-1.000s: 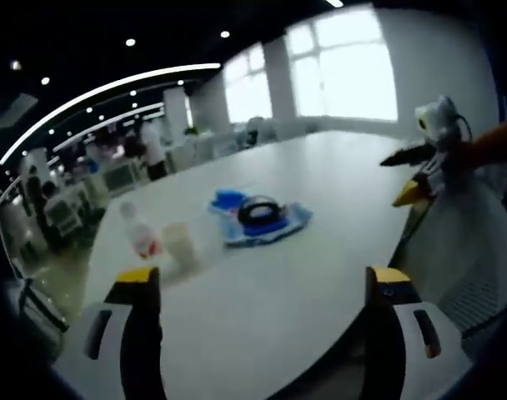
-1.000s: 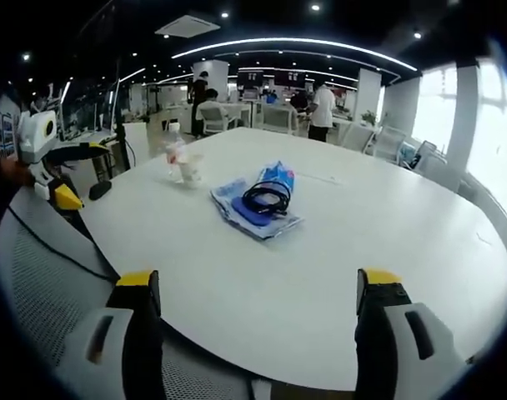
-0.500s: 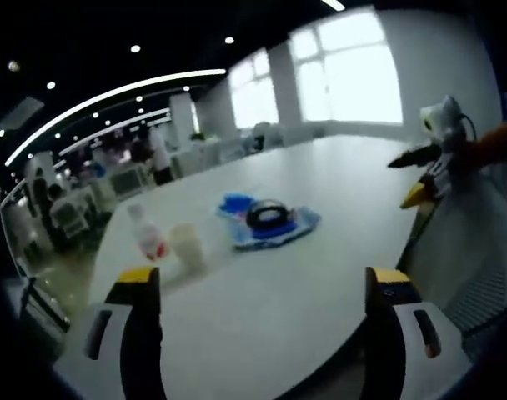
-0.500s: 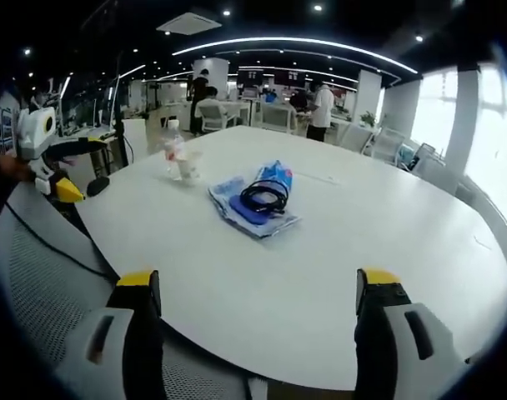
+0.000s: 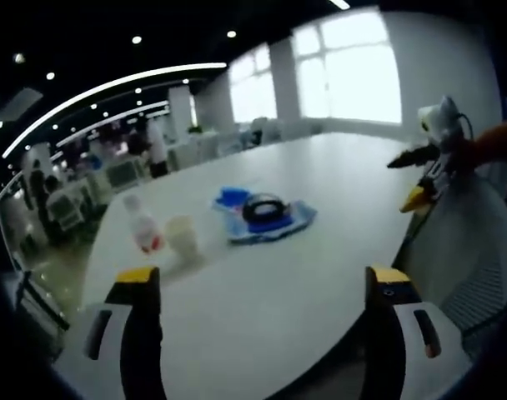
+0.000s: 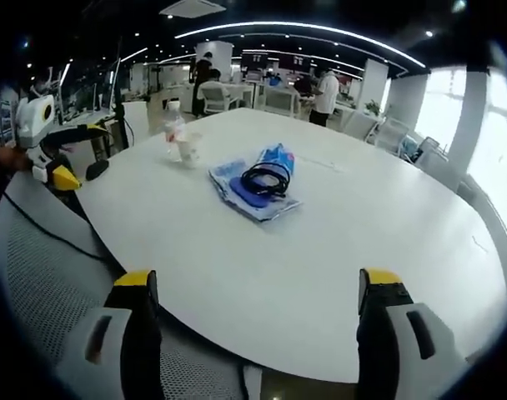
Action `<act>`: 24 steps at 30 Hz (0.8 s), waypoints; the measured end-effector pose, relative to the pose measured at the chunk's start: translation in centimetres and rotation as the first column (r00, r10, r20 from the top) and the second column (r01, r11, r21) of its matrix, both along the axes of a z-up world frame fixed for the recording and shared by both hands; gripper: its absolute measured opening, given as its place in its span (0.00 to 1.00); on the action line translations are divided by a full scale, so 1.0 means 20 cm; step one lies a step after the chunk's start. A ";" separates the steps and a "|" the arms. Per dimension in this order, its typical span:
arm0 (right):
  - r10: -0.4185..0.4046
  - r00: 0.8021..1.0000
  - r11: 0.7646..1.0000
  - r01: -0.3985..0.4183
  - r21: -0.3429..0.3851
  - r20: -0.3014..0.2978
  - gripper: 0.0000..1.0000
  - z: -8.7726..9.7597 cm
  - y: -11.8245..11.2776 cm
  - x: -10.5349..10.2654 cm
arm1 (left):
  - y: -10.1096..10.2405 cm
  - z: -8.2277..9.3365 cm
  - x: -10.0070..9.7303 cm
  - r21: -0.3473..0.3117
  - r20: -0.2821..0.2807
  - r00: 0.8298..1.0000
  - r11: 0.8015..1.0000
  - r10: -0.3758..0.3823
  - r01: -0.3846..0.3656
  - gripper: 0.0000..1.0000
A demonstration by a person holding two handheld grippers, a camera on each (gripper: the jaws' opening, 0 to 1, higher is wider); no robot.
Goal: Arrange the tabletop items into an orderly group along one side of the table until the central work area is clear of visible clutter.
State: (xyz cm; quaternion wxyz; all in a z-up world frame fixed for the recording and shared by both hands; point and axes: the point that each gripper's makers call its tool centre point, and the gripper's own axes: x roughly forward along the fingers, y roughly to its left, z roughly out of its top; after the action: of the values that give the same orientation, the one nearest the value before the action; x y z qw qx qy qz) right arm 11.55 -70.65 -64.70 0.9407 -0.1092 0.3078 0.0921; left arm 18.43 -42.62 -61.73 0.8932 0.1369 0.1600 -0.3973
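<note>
Left gripper view: nearest the lens, the left gripper (image 5: pixel 258 321) has its yellow-tipped fingers (image 5: pixel 138 279) spread wide apart with nothing between them, poised over the near edge of the white counter (image 5: pixel 270 275). Farther in, left of centre, a small plastic bottle (image 5: pixel 142 230) with a red label stands roughly upright, and a pale cup (image 5: pixel 183 241) stands upright just beside it on its right. Farther still, near the middle of the counter, a blue pouch (image 5: pixel 268 222) lies flat with its long axis running left to right across this view, and a coiled black cable (image 5: pixel 264 206) rests on top of it. At the right edge, off the counter, the right gripper (image 5: pixel 427 171) hangs above a mesh chair back (image 5: pixel 470 250).

In the right gripper view, that gripper's own fingers (image 6: pixel 140 287) also stand wide apart and hold nothing, with the counter's rounded edge between them. Beyond, the pouch with the cable sits mid-counter, its long axis slanting away to the upper right; bottle and cup stand farther off to the left. Nothing lies between the fingers and these things. People stand among desks far behind.
</note>
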 end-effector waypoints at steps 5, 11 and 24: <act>0.031 0.999 0.999 -0.030 -0.027 0.012 0.99 0.04 0.00 0.07 | 0.00 0.00 0.00 -0.001 0.000 1.000 1.000 0.000 0.000 1.00; 0.098 0.995 0.993 -0.097 -0.067 0.008 0.99 0.07 0.03 0.16 | 0.00 0.00 0.00 0.001 -0.001 1.000 1.000 0.004 -0.004 1.00; 0.199 0.980 0.973 -0.195 -0.124 0.021 0.99 0.15 0.08 0.34 | 0.02 0.00 0.01 -0.005 -0.009 1.000 1.000 0.023 -0.023 0.99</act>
State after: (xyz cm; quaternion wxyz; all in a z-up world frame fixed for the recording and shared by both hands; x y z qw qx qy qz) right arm 18.40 -69.14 -61.79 0.9235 -0.1978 0.2848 0.1641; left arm 18.70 -42.24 -61.80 0.8974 0.1309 0.1645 -0.3880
